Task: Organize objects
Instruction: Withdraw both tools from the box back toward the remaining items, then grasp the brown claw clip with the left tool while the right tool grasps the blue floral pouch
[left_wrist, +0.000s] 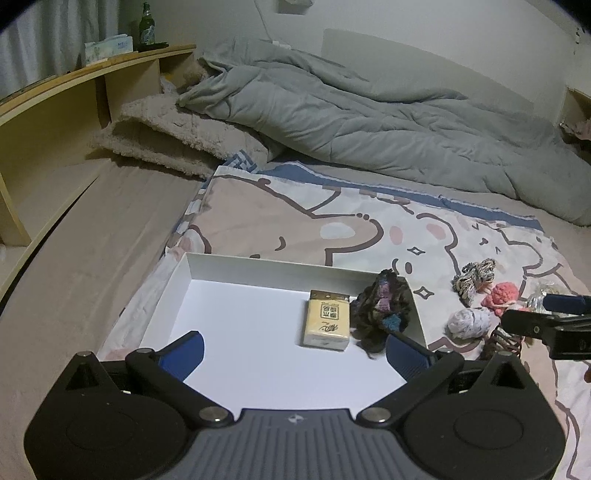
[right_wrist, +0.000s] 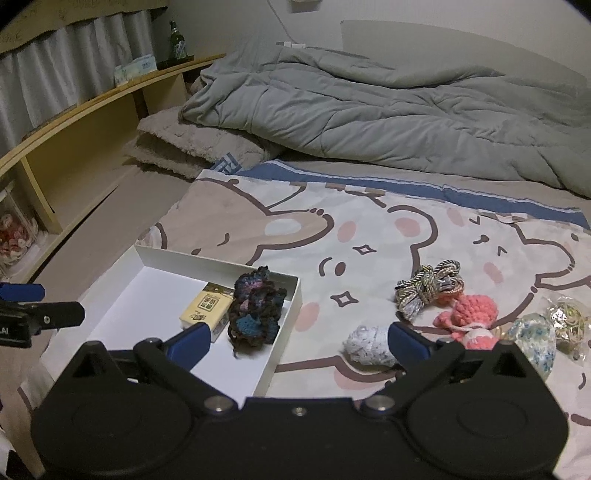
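Left gripper (left_wrist: 295, 341) hangs over the white card box (left_wrist: 236, 266), jaws spread wide and empty. Inside the box lie a yellow packet (left_wrist: 327, 319) and a dark crocheted piece (left_wrist: 382, 306), apparently already sorted.

Right gripper (right_wrist: 299, 338) is likewise released and empty. Right of the box (right_wrist: 207, 258), loose on the blanket, wait a white yarn ball (right_wrist: 367, 345), pink knit (right_wrist: 471, 319) and cord bundle (right_wrist: 428, 288).

Dim, cool, even indoor light. Soft shadows only, no glare. Strong fisheye bending with dark vignetted corners. Slightly soft and grainy throughout, sharpest near centre.
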